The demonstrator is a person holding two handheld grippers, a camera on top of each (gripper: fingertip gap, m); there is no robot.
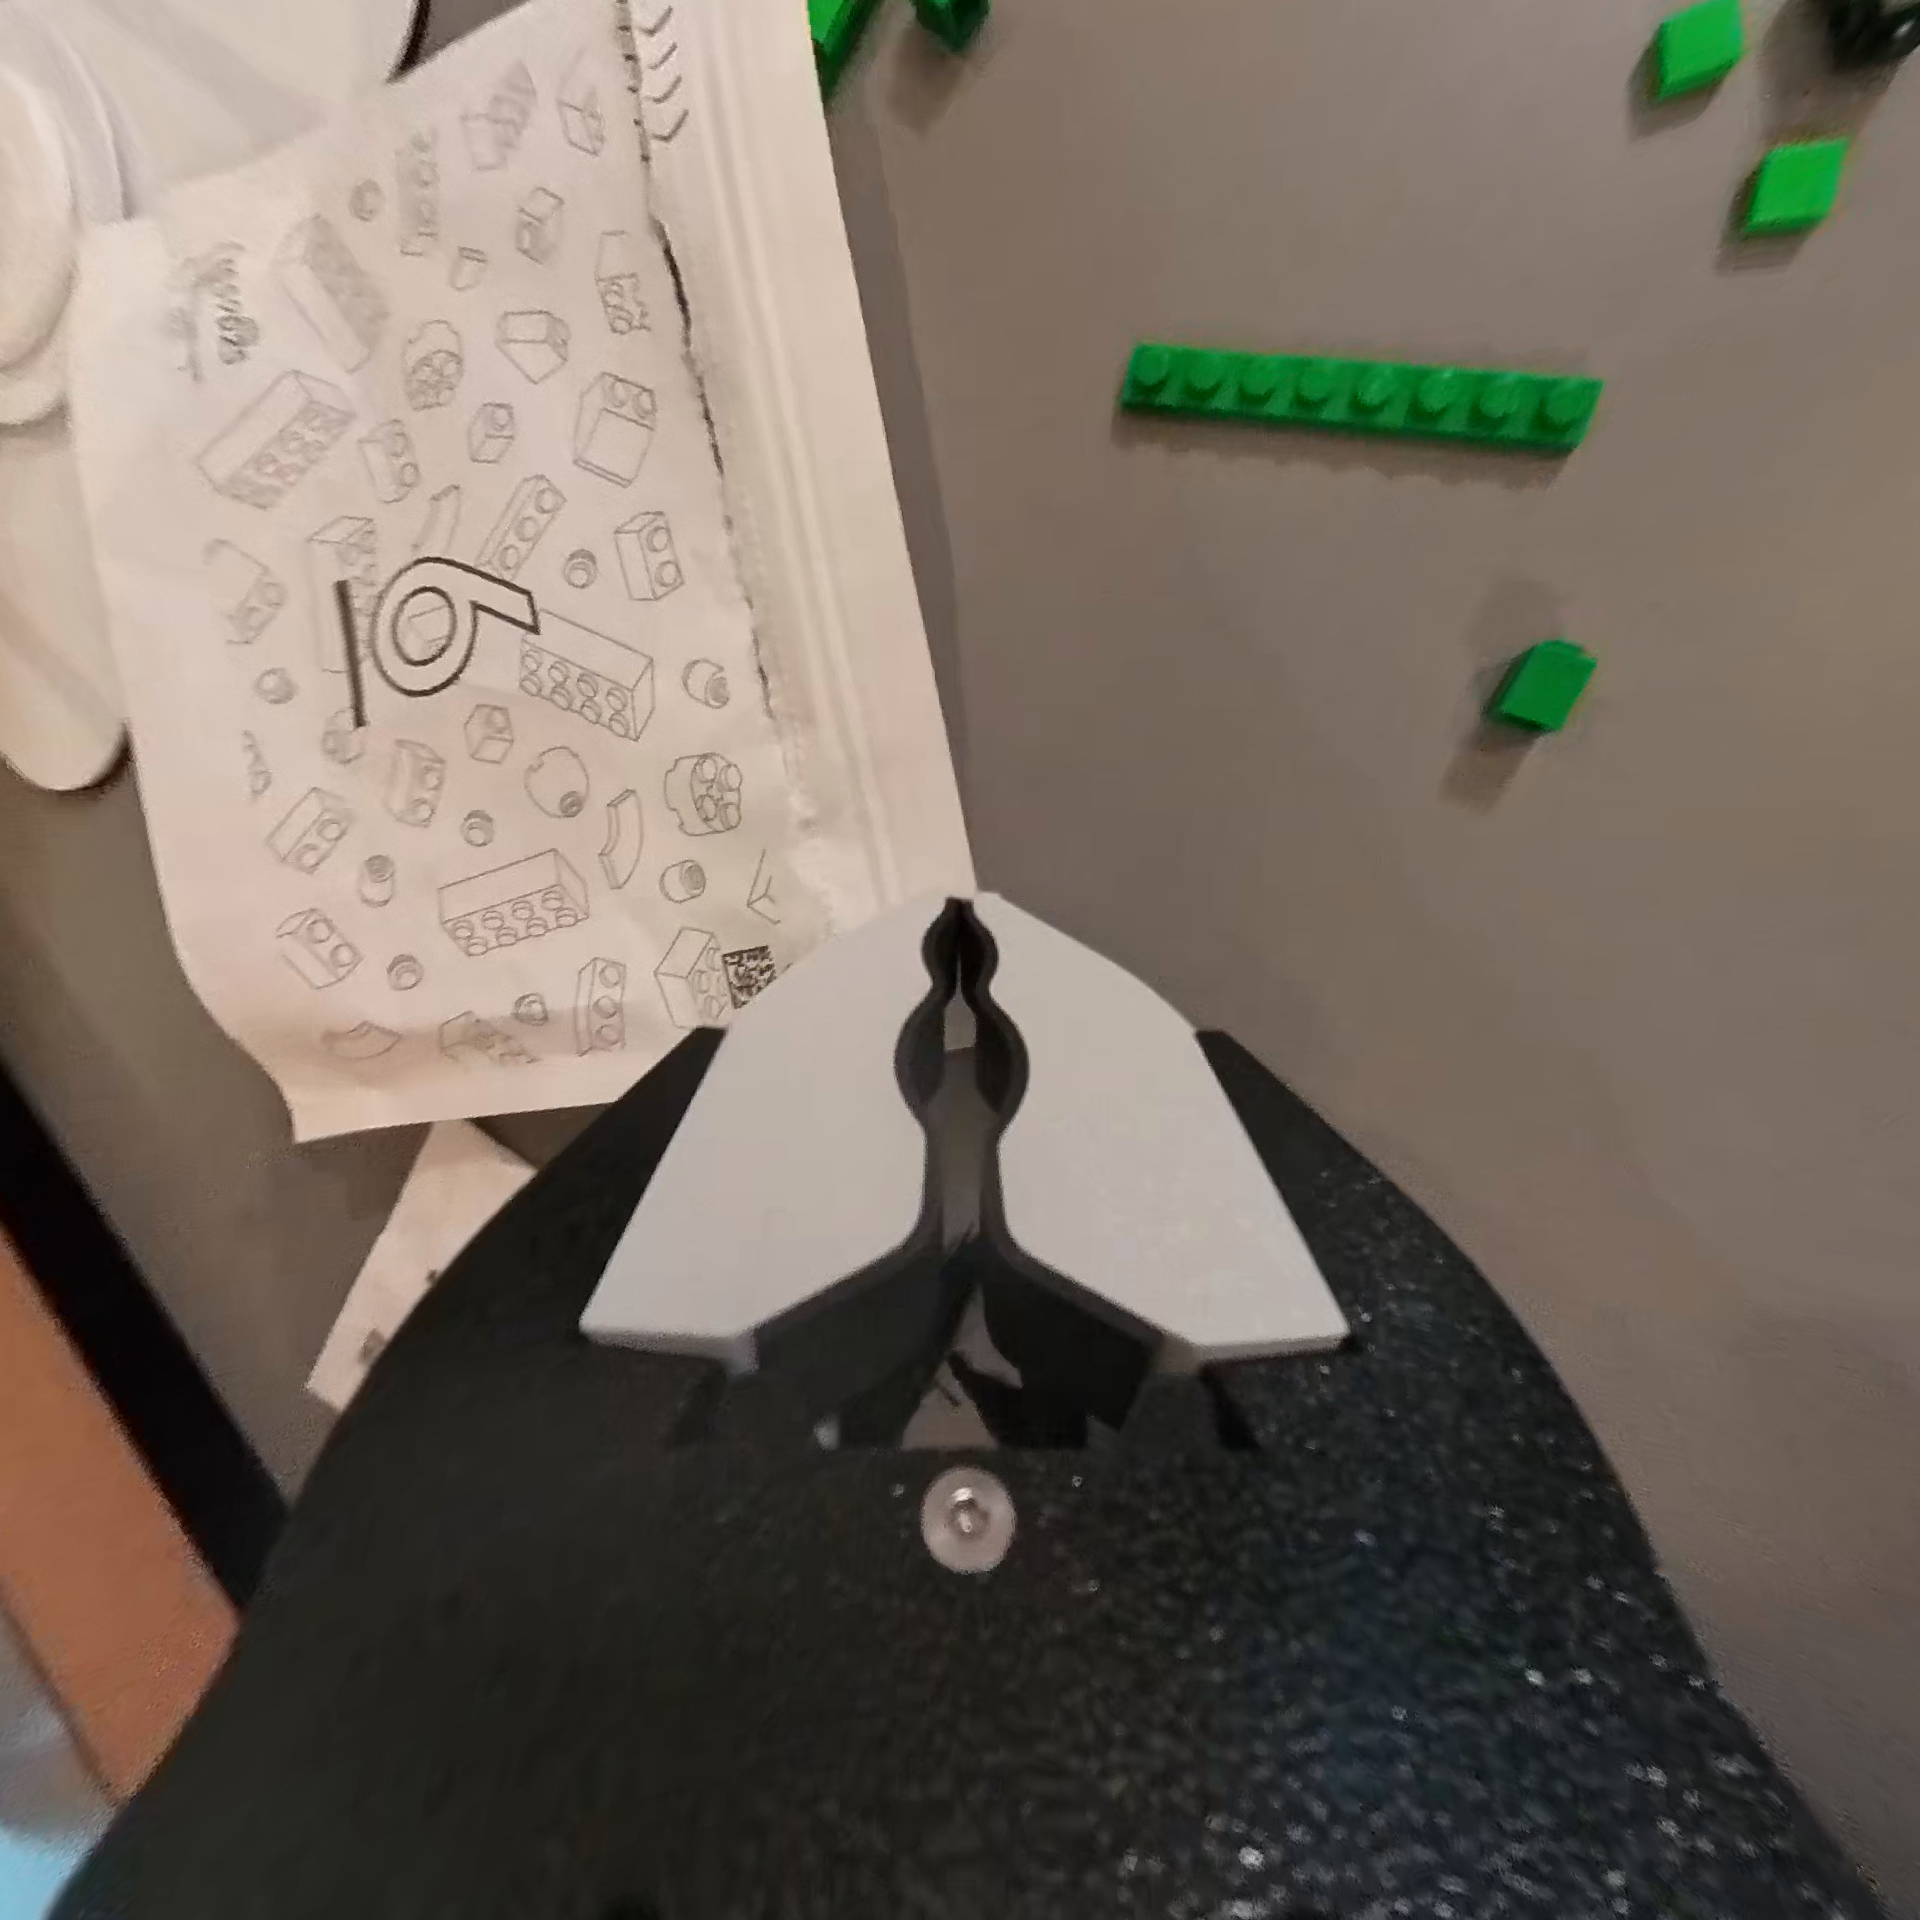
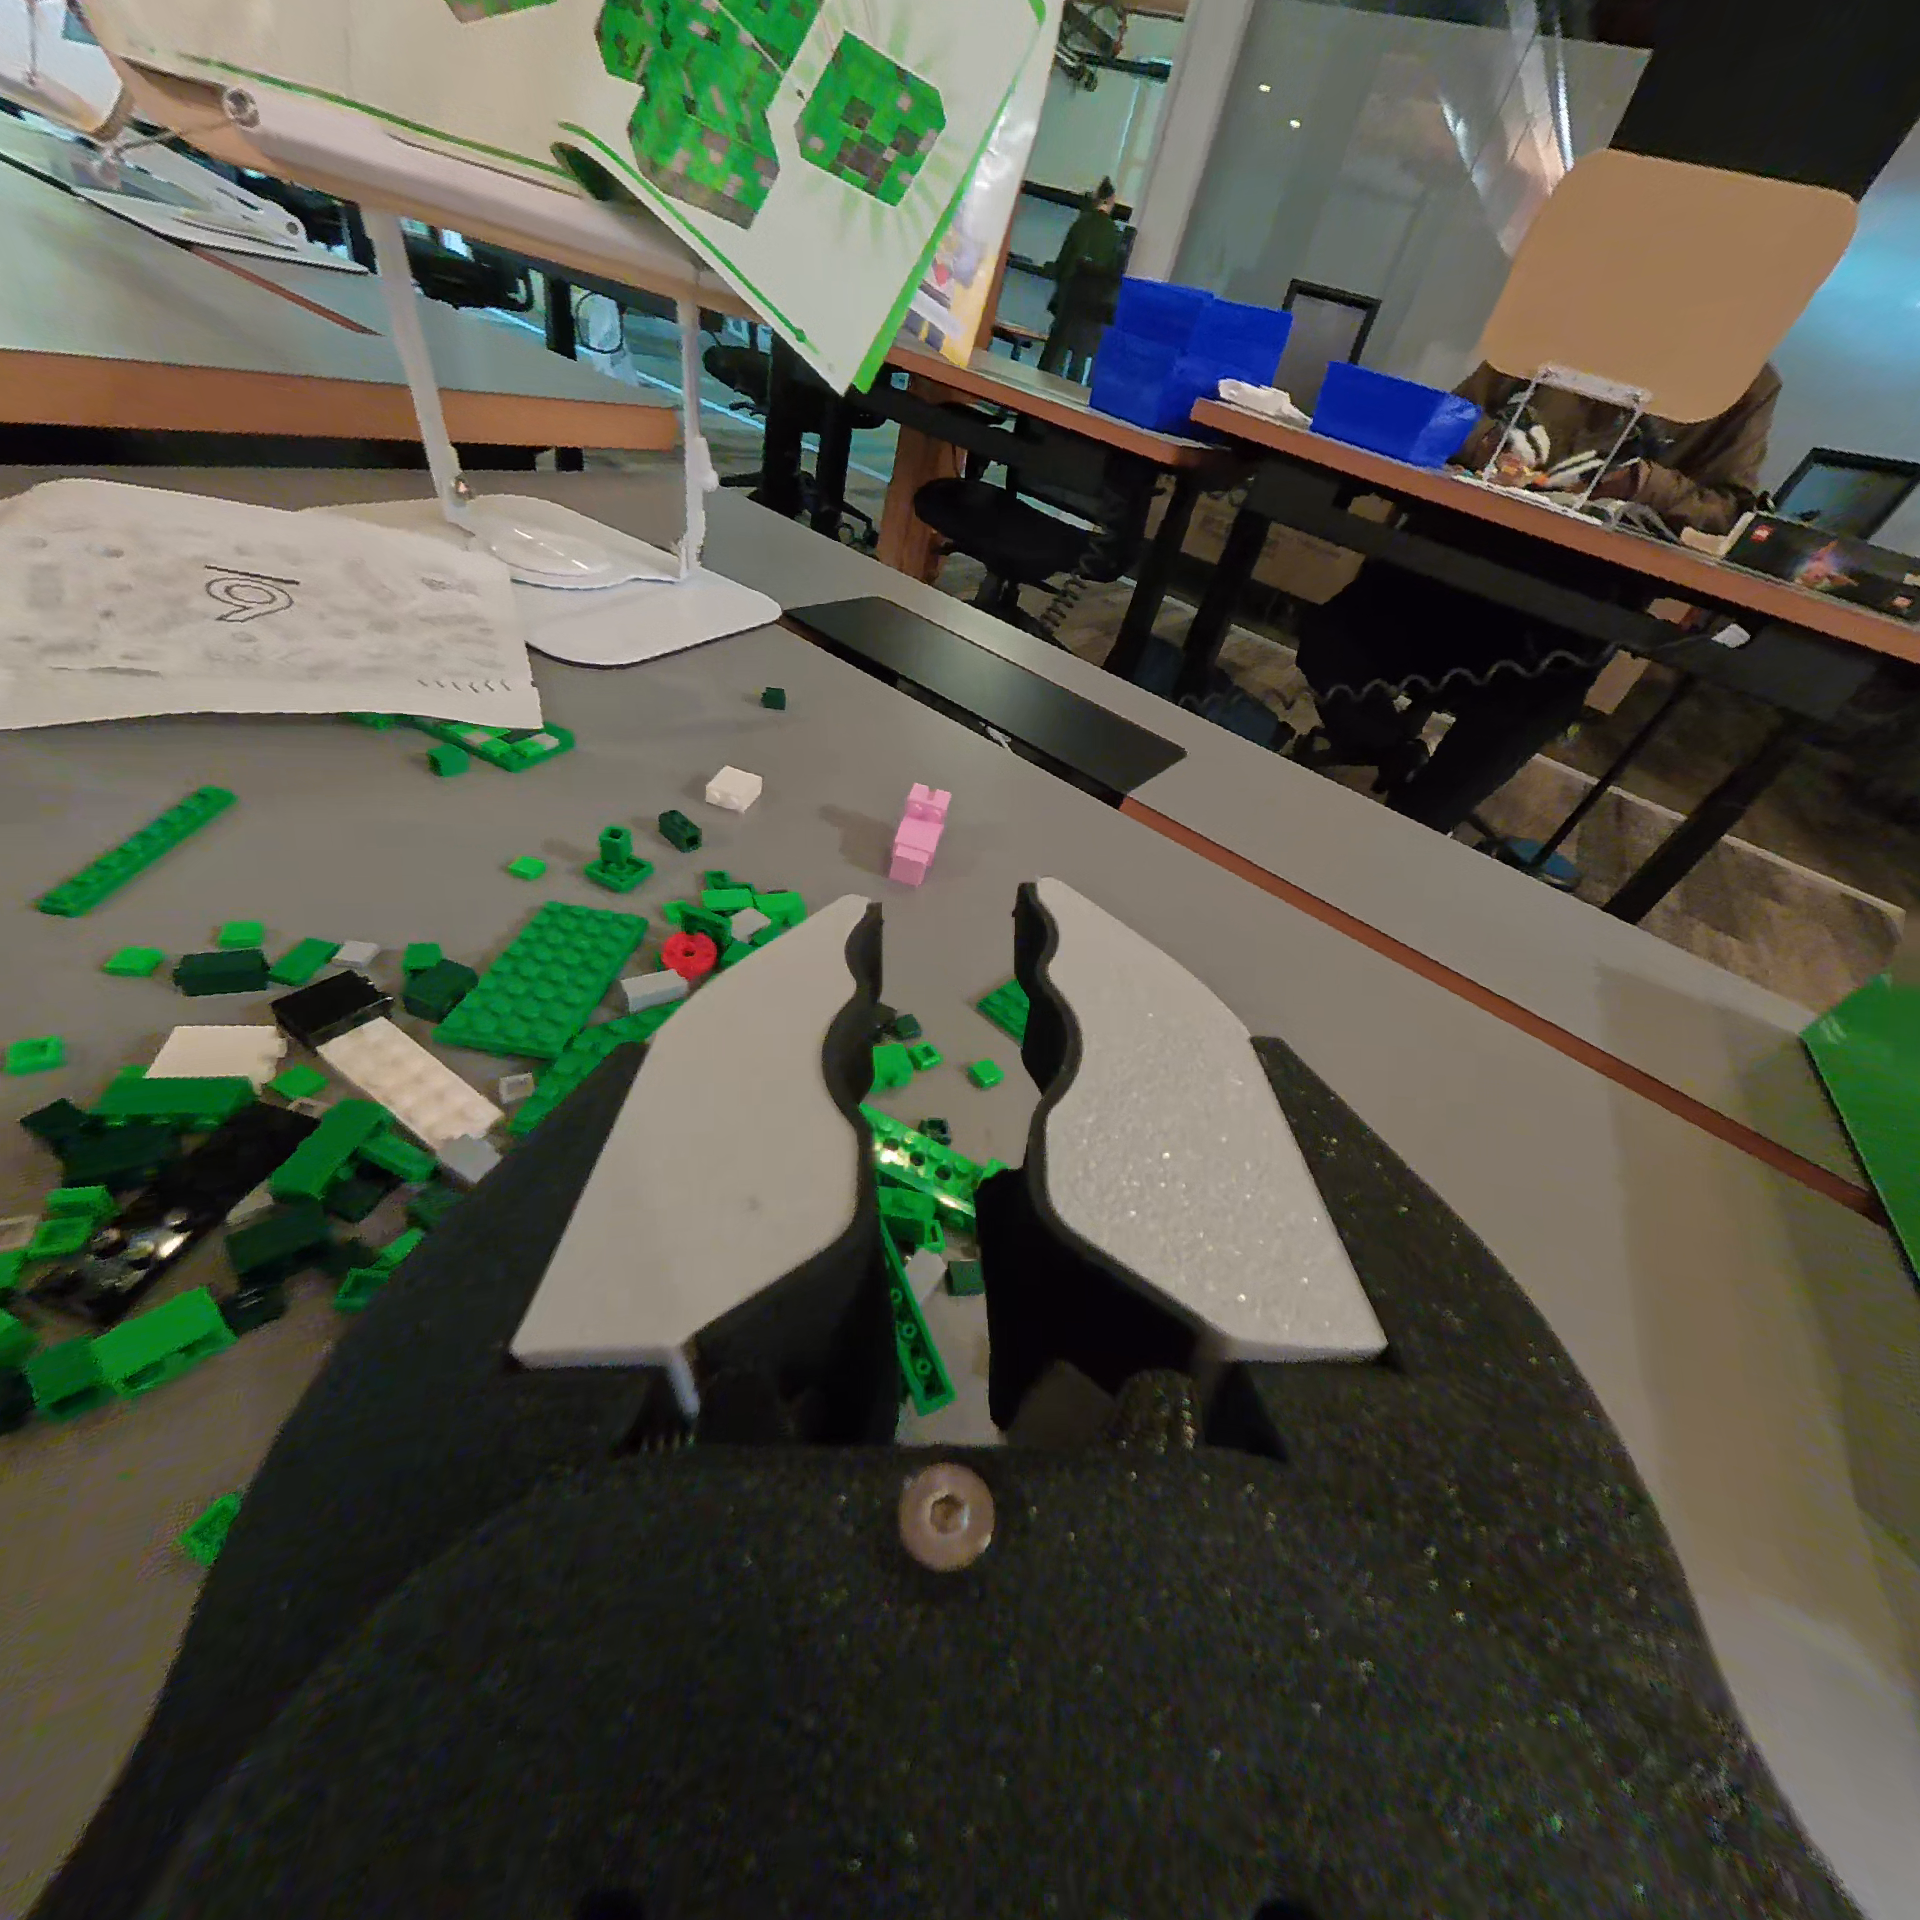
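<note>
My left gripper (image 1: 961,916) is shut, its fingertips touching with nothing seen between them. It hovers over the grey table (image 1: 1247,779), at the corner of a white paper bag printed with brick drawings (image 1: 468,623). A long green plate (image 1: 1361,400) and a small green brick (image 1: 1543,686) lie ahead to its right. My right gripper (image 2: 948,906) is open and holds nothing. It hangs above a scatter of green, black and white bricks (image 2: 312,1122). A small pink figure (image 2: 920,836) stands just beyond its tips, and a wide green plate (image 2: 545,977) and a red round piece (image 2: 688,951) lie to their left.
An instruction booklet (image 2: 727,114) rests on a white stand (image 2: 644,613) at the back. The paper bag (image 2: 239,613) lies back left. A black strip (image 2: 987,686) and the table edge run along the right. A green box (image 2: 1870,1091) sits far right. A person sits at another table with blue bins (image 2: 1195,353). The gap from one gripper's tips to the other's is roughly 35 centimeters. The left tips stand about 9 centimeters off the small green brick (image 1: 1543,686). The long green plate (image 1: 1361,400) lies around 9 centimeters away from my left fingertips. My right wrist view (image 2: 141,850) looks at it from another angle.
</note>
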